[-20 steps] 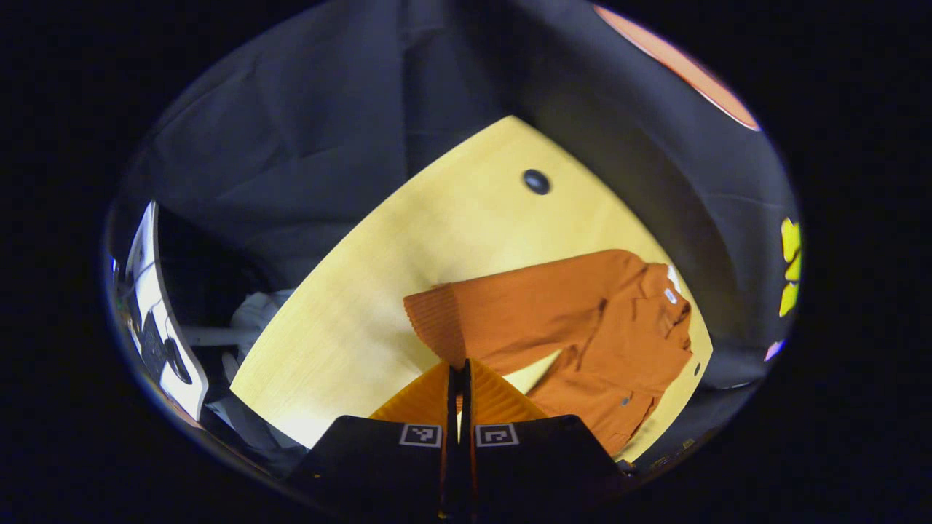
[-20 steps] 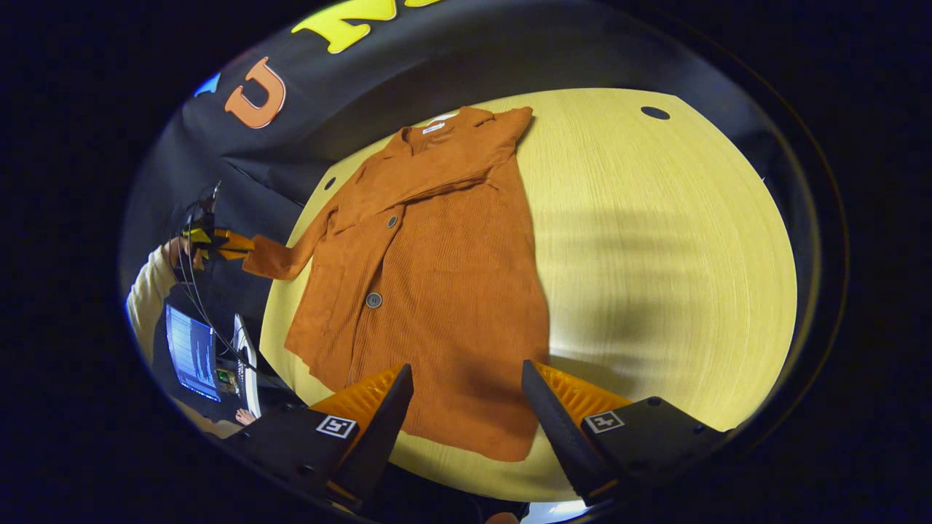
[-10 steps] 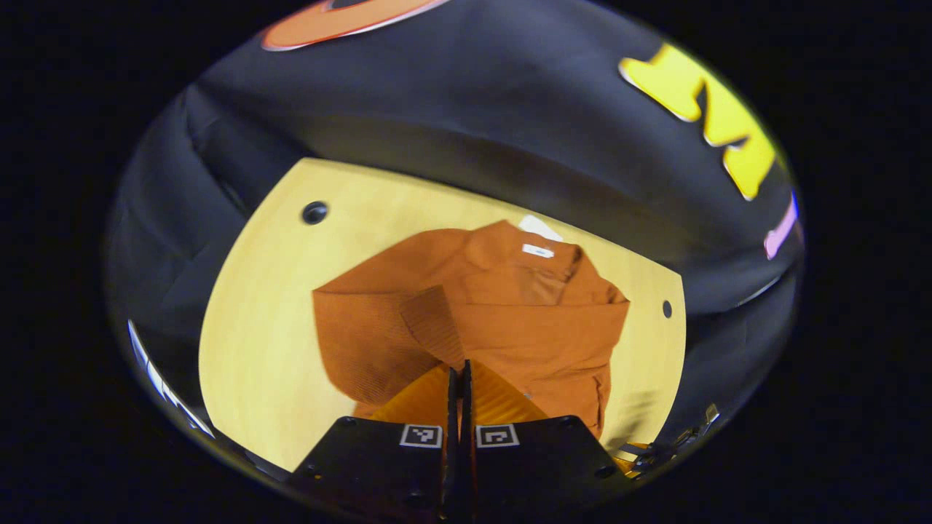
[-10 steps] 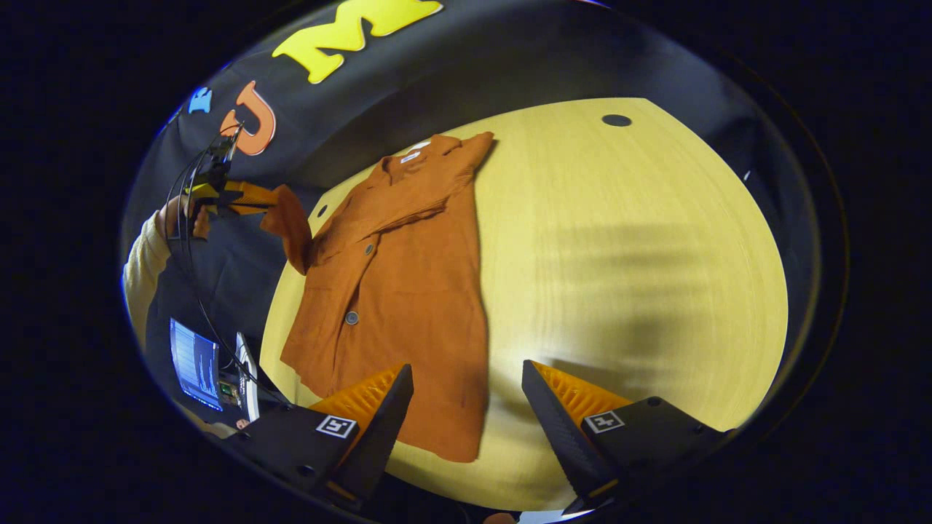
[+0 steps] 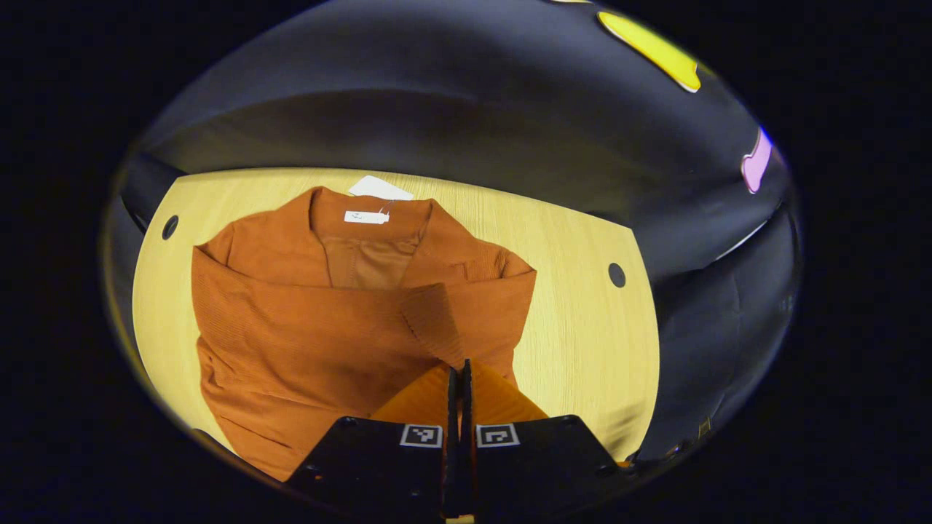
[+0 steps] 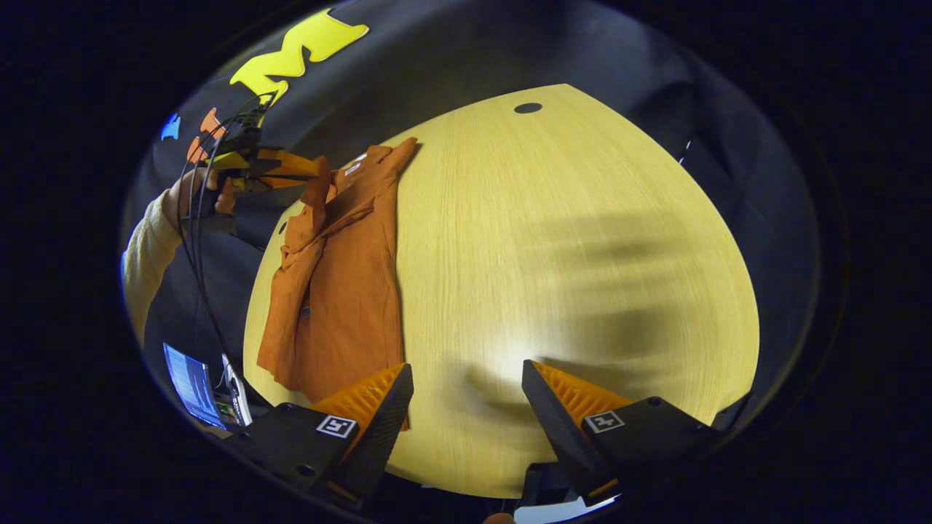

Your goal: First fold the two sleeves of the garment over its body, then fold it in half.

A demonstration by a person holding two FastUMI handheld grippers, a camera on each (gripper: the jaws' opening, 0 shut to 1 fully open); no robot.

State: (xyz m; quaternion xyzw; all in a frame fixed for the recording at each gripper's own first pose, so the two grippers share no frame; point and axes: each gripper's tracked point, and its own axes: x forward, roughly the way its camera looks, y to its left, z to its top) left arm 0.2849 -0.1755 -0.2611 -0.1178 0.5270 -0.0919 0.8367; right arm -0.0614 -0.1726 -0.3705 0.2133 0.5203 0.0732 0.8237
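**Rust-orange cardigan, one cuff pinched and raised above the chest**

Rust-orange ribbed knit cardigan (image 5: 291, 342) spread flat on pale yellow wood-grain table (image 5: 575, 327), collar toward the black cloth wall. White neck label (image 5: 366, 217) sewn inside the collar, with a white paper hang tag (image 5: 380, 188) lying on the wood just beyond it. One sleeve already laid crosswise over the chest, running from the shoulder across the front.

Left gripper (image 5: 458, 375) clamped on the ribbed cuff (image 5: 433, 324) of the other sleeve, fingers pressed together with the knit caught between them. Cuff held up off the garment, above the chest, near the crossed sleeve. Seen from the right gripper view: same left gripper (image 6: 309, 169) up in the air at the far left edge of the table, gripped by a hand (image 6: 191, 202) in a cream sleeve (image 6: 145, 251), orange cloth hanging from its tips down to the cardigan (image 6: 335, 291). Dark buttons showing along the front placket there. Garment lying along the left side of the table (image 6: 553, 255), hem nearest the camera, rest of the tabletop bare wood with soft shadows.

Right gripper (image 6: 466, 393) spread wide, holding nothing, hovering over the near edge of the table just right of the hem. Lit laptop screen (image 6: 191, 384) low at the left, beside the table. Small dark round holes (image 5: 616, 274) near the table's corners.
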